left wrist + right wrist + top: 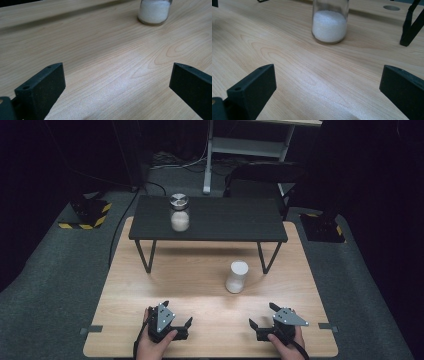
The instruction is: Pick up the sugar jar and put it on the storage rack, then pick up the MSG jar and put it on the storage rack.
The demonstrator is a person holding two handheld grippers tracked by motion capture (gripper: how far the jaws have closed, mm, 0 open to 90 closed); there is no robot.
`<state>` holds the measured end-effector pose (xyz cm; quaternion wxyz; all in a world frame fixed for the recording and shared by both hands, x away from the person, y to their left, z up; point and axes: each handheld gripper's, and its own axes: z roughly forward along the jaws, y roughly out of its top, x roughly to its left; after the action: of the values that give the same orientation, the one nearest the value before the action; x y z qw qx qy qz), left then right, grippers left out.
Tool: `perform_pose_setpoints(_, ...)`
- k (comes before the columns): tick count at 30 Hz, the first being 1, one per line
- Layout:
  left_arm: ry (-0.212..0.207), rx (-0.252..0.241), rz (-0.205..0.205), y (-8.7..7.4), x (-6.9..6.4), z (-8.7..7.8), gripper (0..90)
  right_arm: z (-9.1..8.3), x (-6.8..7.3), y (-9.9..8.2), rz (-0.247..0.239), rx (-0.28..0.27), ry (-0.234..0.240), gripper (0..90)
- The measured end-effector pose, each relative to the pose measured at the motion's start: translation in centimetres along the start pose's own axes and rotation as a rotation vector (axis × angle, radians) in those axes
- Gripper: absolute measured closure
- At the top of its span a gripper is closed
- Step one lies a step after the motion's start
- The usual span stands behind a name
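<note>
High view: both grippers rest with jaws spread, near the jar (236, 276).
I approach with the right gripper (265, 316) level, straddling its glass body.

Dark room, grey carpet floor (60, 285); light wooden table (200, 275) bearing a small black bench (220, 222)

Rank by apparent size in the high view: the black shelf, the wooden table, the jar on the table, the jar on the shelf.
1. wooden table
2. black shelf
3. The jar on the table and the jar on the shelf look alike; differing camera distance leaves them unranked.
</note>
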<state>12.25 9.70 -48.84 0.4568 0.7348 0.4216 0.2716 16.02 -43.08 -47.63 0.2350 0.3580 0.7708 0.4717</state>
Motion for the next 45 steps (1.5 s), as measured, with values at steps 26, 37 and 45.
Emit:
perform_pose_setpoints(26, -0.023, 0.0, -0.015, 0.1, 0.3, 0.2, 0.5, -0.1, 0.3, 0.0, 0.007, 0.004, -0.012, 0.2)
perform_pose_setpoints(37, -0.033, -0.001, -0.008, 0.1, 0.3, 0.2, 0.5, -0.1, 0.9, 0.5, 0.013, -0.03, -0.019, 0.2)
perform_pose_setpoints(45, -0.042, -0.004, -0.006, 0.0, 0.4, 0.2, 0.5, 0.2, 1.4, 1.9, 0.006, -0.06, -0.018, 0.2)
